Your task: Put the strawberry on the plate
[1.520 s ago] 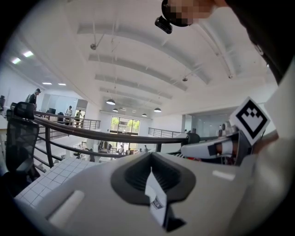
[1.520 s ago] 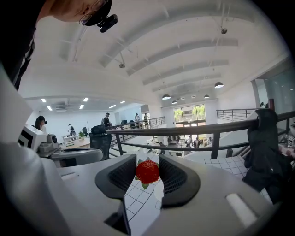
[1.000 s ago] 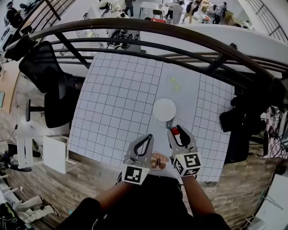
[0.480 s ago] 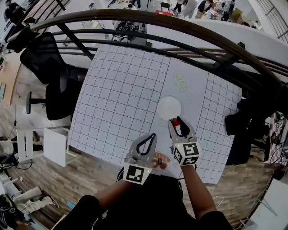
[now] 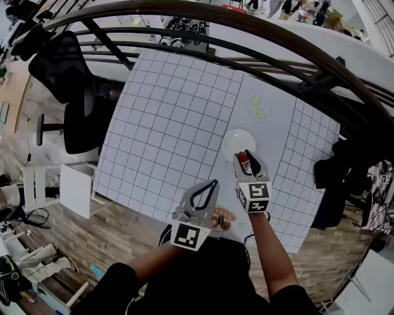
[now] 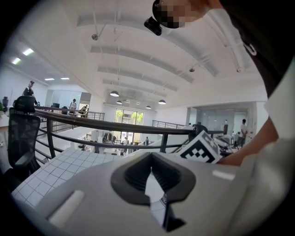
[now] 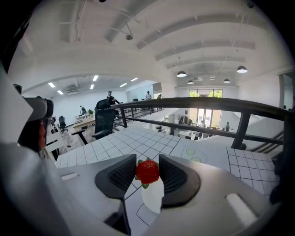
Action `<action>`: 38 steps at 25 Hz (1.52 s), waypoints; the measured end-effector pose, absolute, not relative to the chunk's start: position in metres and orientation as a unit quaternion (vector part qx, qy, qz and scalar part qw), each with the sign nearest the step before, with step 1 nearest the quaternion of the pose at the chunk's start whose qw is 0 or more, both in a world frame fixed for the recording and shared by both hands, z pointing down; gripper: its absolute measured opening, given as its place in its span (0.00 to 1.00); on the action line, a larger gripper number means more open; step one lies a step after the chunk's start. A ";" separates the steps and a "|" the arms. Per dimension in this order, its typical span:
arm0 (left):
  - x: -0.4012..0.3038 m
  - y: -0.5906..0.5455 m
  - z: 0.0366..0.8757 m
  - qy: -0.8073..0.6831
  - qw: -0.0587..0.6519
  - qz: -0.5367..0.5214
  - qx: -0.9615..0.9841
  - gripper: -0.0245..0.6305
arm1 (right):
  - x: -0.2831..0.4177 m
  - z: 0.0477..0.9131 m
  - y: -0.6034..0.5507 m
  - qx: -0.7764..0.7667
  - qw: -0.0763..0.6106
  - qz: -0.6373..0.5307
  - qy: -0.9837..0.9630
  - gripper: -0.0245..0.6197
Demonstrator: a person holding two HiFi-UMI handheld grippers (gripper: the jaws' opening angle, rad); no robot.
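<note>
My right gripper (image 7: 148, 172) is shut on a red strawberry (image 7: 147, 171) with green leaves, held in the air between the two dark pads. In the head view the right gripper (image 5: 245, 158) hovers at the near edge of the round white plate (image 5: 236, 141), with the strawberry (image 5: 243, 158) at its tips. The plate (image 7: 156, 197) shows below and just beyond the jaws in the right gripper view. My left gripper (image 5: 207, 186) hangs near the table's front edge, its jaw tips together with nothing between them (image 6: 150, 171).
A white gridded table (image 5: 166, 123) carries a pale mat with two green round marks (image 5: 257, 108). A small bowl (image 5: 220, 219) sits near the front edge. A dark curved railing (image 5: 203, 18) runs behind the table; an office chair (image 5: 74, 104) stands at the left.
My right gripper has carried the strawberry forward, from short of the plate to its near edge. The head camera has shifted. The left gripper has stayed near the table's front edge.
</note>
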State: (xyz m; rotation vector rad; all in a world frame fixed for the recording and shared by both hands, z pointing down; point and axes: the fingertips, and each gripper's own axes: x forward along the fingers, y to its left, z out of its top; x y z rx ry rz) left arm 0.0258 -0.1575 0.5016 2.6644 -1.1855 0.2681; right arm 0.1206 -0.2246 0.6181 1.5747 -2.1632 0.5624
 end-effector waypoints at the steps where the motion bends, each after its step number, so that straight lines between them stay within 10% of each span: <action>1: 0.025 -0.160 0.501 -0.405 0.107 0.089 0.904 0.05 | 0.121 0.623 -0.227 0.563 0.206 0.203 -0.774 0.27; 38: 0.007 -0.172 0.526 -0.424 0.167 0.081 0.886 0.05 | 0.154 0.782 -0.271 0.548 0.286 0.283 -0.734 0.28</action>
